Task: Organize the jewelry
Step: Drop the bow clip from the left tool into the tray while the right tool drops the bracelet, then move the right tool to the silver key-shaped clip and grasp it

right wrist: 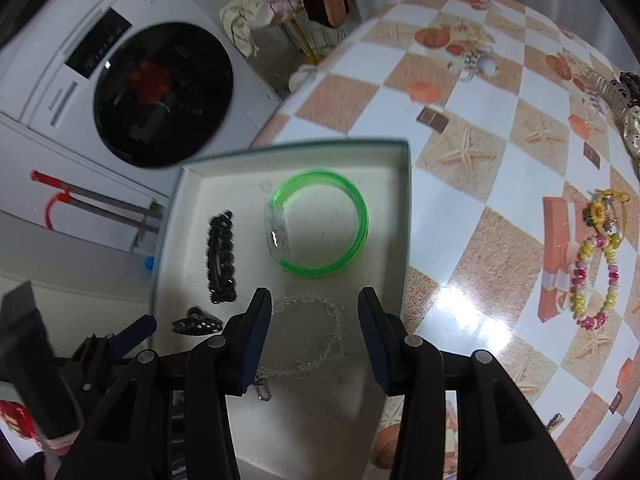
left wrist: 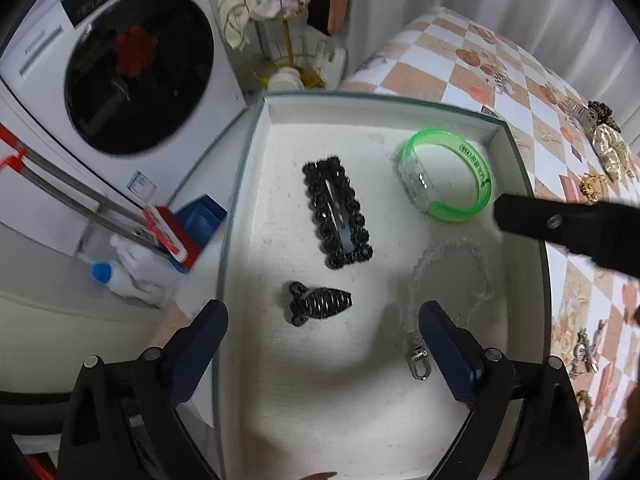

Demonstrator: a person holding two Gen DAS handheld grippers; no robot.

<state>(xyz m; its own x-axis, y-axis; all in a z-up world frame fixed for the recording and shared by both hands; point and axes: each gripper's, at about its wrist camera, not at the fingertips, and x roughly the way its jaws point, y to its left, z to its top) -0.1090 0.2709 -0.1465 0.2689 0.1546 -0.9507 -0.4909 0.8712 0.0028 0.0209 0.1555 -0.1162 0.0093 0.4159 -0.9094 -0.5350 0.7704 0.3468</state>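
Four pieces inside the shallow white tray (left wrist: 520, 184), at the table's corner near the washing machine (left wrist: 120, 72): one black hair clip (left wrist: 338, 212), one small black spiral clip (left wrist: 320, 302), one green bangle (left wrist: 446, 176), one clear bead chain (left wrist: 448, 280). Hair clip flat in the tray's middle, long axis running from the far wall toward the near edge, slightly slanted to the right as it nears the left camera. Spiral clip just below it, long axis crosswise, pointed tip to the right. Bangle lying flat in the far right corner, opening up. Chain looped below the bangle, metal clasp end trailing toward the near edge. Left gripper (left wrist: 324, 332) spread wide above the tray's near half, holding nothing. Right gripper (right wrist: 314, 320) likewise wide open and empty, fingers straddling the chain (right wrist: 316, 332) from above; contact not clear. Out on the checkered tablecloth (right wrist: 460, 160), one yellow-and-pink bead bracelet (right wrist: 596, 276) and one yellow charm (right wrist: 604, 210), well apart from the tray.
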